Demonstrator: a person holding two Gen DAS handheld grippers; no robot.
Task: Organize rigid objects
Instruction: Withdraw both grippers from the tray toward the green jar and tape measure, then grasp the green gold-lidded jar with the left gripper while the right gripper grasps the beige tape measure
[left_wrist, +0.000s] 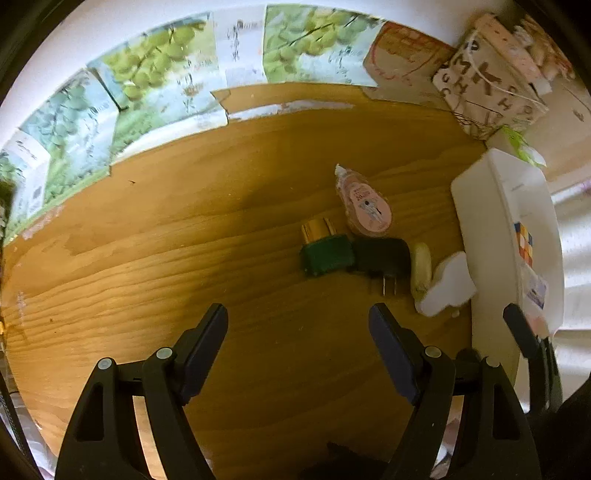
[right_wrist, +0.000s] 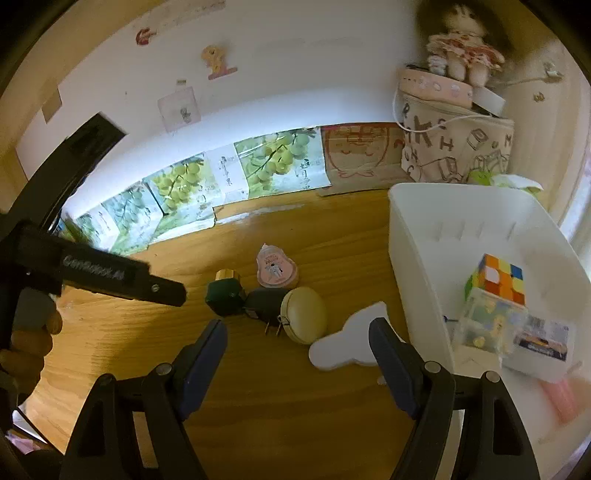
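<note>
Small rigid items lie in a cluster on the wooden table (left_wrist: 184, 258). They are a pink correction-tape dispenser (left_wrist: 364, 206) (right_wrist: 275, 271), a green block with a gold cap (left_wrist: 325, 253) (right_wrist: 223, 297), a dark green plug (left_wrist: 384, 258) (right_wrist: 264, 306), a cream round case (left_wrist: 421, 269) (right_wrist: 304, 314) and a flat white piece (left_wrist: 447, 286) (right_wrist: 347, 345). My left gripper (left_wrist: 297, 317) (right_wrist: 173, 293) hovers open just short of the cluster, holding nothing. My right gripper (right_wrist: 297, 332) (left_wrist: 524, 332) is open and empty, its right finger in front of the white piece.
To the right stands a white bin (right_wrist: 417, 258) (left_wrist: 476, 206) that holds a colour cube (right_wrist: 498, 277), a clear box (right_wrist: 487, 325) and a card (right_wrist: 543, 343). Grape-print boxes (left_wrist: 166, 74), a lettered bag (right_wrist: 454, 147) and a doll (right_wrist: 461, 44) line the back. A hand (right_wrist: 29, 336) grips the left tool.
</note>
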